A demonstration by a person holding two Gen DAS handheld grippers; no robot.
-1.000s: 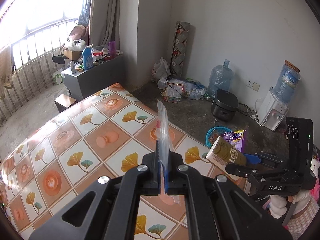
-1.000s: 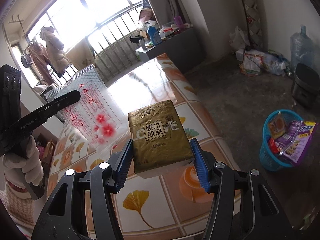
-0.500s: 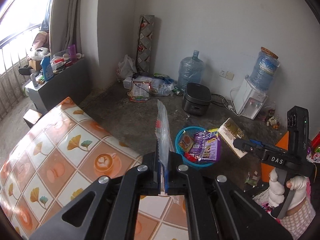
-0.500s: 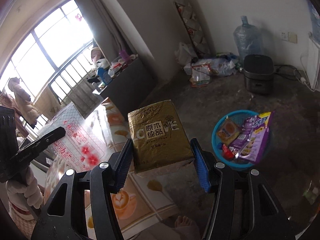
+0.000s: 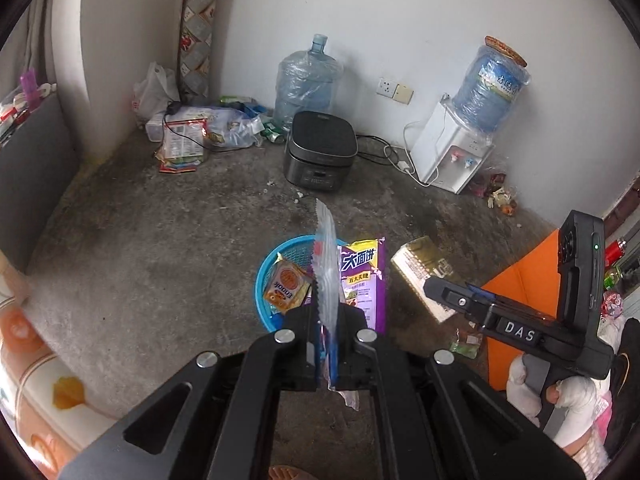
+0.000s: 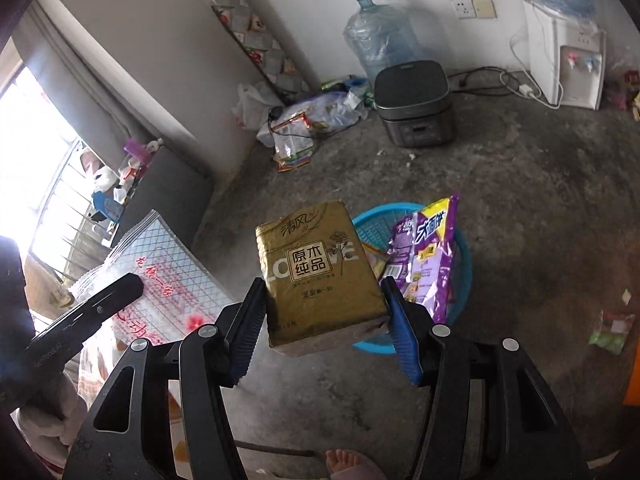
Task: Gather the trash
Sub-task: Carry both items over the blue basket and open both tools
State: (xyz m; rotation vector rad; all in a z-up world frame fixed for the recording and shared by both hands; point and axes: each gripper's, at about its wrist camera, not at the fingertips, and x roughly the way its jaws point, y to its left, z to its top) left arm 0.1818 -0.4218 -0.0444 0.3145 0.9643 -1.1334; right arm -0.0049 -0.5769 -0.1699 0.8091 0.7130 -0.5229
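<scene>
My left gripper (image 5: 328, 312) is shut on the edge of a clear plastic bag (image 5: 326, 264) with red print, which stands up edge-on over a blue basket (image 5: 264, 276) on the floor. The basket holds a purple snack bag (image 5: 364, 280) and an orange packet (image 5: 286, 286). My right gripper (image 6: 324, 300) is shut on a gold tissue pack (image 6: 316, 264), held in the air just left of the basket (image 6: 464, 248) and the purple snack bag (image 6: 428, 256). Each view shows the other tool: the tissue pack (image 5: 420, 264) right of the basket, the plastic bag (image 6: 168, 276) at the left.
A dark rice cooker (image 5: 320, 152), a water jug (image 5: 308, 80) and a white water dispenser (image 5: 452, 152) stand along the back wall. Litter (image 5: 200, 128) fills the corner. The tiled table (image 5: 24, 360) is at the left; a green wrapper (image 6: 612, 328) lies on the floor.
Both grippers have swung off the tiled table and down over the concrete floor, towards the blue basket. Each has kept its grip on its item.
</scene>
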